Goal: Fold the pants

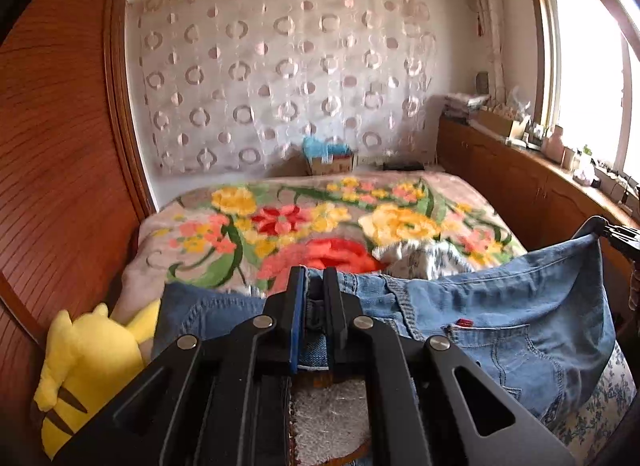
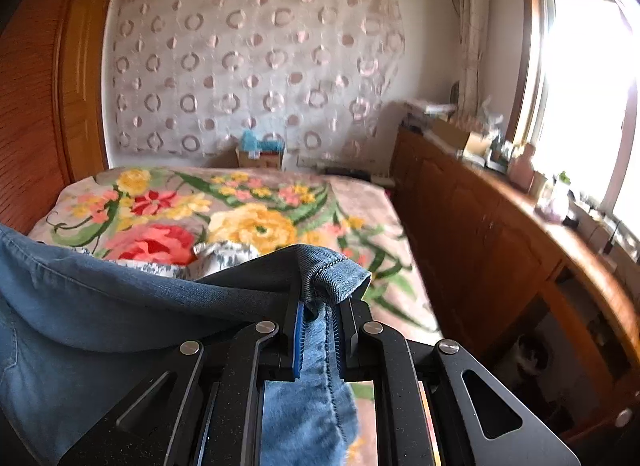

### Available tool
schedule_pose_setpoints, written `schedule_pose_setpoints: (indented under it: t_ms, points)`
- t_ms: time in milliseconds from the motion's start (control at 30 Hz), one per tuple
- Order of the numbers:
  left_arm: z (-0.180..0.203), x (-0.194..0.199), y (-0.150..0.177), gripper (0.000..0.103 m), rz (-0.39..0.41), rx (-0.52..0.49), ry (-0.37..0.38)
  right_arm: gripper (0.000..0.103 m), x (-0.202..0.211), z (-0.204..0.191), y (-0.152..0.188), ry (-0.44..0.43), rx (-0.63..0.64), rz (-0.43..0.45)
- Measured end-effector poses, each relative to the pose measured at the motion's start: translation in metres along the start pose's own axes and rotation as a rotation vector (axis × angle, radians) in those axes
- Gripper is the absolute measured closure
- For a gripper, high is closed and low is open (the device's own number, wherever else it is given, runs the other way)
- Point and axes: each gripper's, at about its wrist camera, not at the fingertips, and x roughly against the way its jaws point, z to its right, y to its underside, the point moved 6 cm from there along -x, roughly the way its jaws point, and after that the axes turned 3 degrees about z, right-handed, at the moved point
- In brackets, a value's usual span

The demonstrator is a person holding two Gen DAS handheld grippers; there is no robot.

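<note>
Light blue denim pants [image 1: 500, 318] hang stretched between my two grippers above the bed. My left gripper [image 1: 314, 286] is shut on the waistband near a belt loop. A back pocket with a red tab shows to its right. My right gripper [image 2: 320, 306] is shut on the other end of the waistband, and the denim [image 2: 120, 298] sags away to the left. The tip of the right gripper [image 1: 618, 231] shows at the far right edge of the left wrist view, pinching the fabric's corner.
A bed with a floral blanket [image 1: 320, 221] lies ahead, a white patterned cloth [image 1: 424, 258] on it. A yellow plush toy [image 1: 80, 366] sits at the lower left. A wooden wardrobe [image 1: 52, 145] stands left; a wooden cabinet [image 2: 500, 234] with clutter runs under the window at right.
</note>
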Motion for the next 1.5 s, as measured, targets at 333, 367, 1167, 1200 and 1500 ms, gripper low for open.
schedule_pose_setpoints:
  t_ms: [333,367,1167,1200,1500]
  points:
    - [0.006,0.036,0.036,0.025,-0.057,0.006,0.071,0.054,0.046,-0.02,0.026,-0.081,-0.02,-0.04]
    - [0.008,0.04,0.04,0.025,-0.062,0.009,0.081,0.052,0.055,-0.02,0.03,-0.094,-0.022,-0.043]
    - [0.007,0.047,0.128,0.025,-0.221,0.008,0.057,0.038,0.06,0.035,0.084,-0.128,-0.175,-0.297]
    - [0.006,0.046,0.129,0.025,-0.224,0.006,0.059,0.038,0.055,0.037,0.086,-0.14,-0.187,-0.308]
    - [0.008,0.039,0.134,0.028,-0.238,-0.014,0.061,0.038,0.023,0.037,0.076,-0.195,-0.23,-0.34]
